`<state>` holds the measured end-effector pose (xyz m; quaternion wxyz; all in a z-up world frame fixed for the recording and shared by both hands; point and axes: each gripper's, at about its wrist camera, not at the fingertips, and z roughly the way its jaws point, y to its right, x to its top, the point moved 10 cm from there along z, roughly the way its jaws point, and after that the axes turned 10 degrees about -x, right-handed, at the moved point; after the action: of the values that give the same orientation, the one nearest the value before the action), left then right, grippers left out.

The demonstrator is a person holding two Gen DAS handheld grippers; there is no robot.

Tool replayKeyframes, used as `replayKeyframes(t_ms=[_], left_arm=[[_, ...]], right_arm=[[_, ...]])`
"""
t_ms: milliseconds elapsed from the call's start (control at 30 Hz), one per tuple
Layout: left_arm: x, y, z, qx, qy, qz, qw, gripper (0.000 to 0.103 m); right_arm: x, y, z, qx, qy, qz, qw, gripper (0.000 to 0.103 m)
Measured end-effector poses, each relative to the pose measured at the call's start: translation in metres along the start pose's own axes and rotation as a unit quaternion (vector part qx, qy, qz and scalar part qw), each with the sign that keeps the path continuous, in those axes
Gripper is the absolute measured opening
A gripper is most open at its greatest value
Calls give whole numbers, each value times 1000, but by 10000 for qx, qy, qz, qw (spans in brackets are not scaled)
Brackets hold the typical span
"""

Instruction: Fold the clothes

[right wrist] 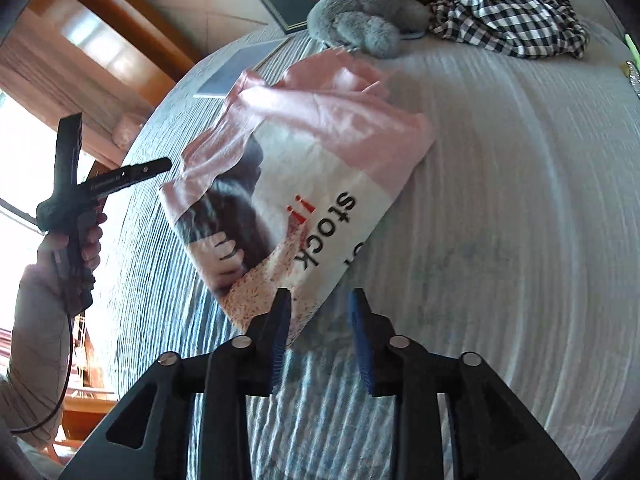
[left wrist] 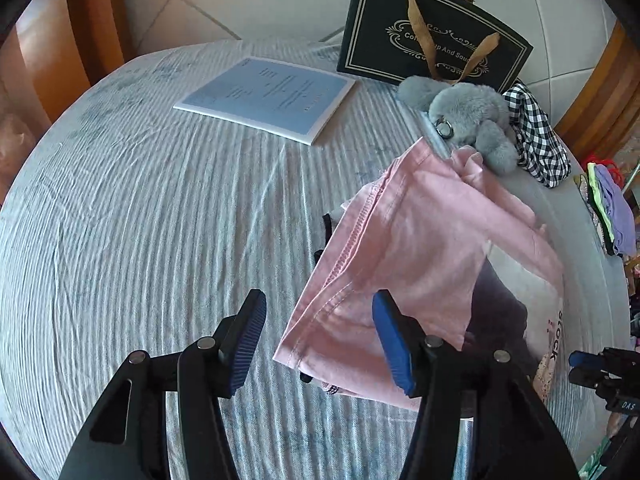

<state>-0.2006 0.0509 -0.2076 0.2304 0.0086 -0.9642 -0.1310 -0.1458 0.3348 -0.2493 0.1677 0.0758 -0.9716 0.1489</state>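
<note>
Both claws are hanging released over the striped bedspread (left wrist: 120, 208): left gripper (left wrist: 320, 344) is gaping beside the folded pink T-shirt's (left wrist: 432, 240) hem, while right gripper (right wrist: 320, 340) is hovering apart at its printed corner. Farther right, a grey plush toy (left wrist: 468, 120) and checked garment (left wrist: 536, 136) are lying.

Folded pink shirt (right wrist: 320, 152) on striped cloth (right wrist: 500, 200), right hand-held gripper (right wrist: 322, 344) seemingly empty above its corner
</note>
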Motion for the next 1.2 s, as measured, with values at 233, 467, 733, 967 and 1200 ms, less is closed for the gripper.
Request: replayKeyframes(t_ms=[233,467,733,967,1200], left_arm=[[-1,3,30,69,-213,38,9997,57],[-17,-1,14,58,-193,5,9998,57],[-30,-3,28,-11,-294,-119,9995,60],[-27,4,31,-102,-361,-95,9993,45],[-32,13,33,-227,-519,-8,9984,11]], right_arm=[[27,12,1,-213,228,303,9991,62],[42,25,9,-199,302,650,9972,62],[58,26,18,-306,308,632,9971,62],[74,27,34,-354,387,644,9965,70],[92,10,50,-321,366,370,9981,49]])
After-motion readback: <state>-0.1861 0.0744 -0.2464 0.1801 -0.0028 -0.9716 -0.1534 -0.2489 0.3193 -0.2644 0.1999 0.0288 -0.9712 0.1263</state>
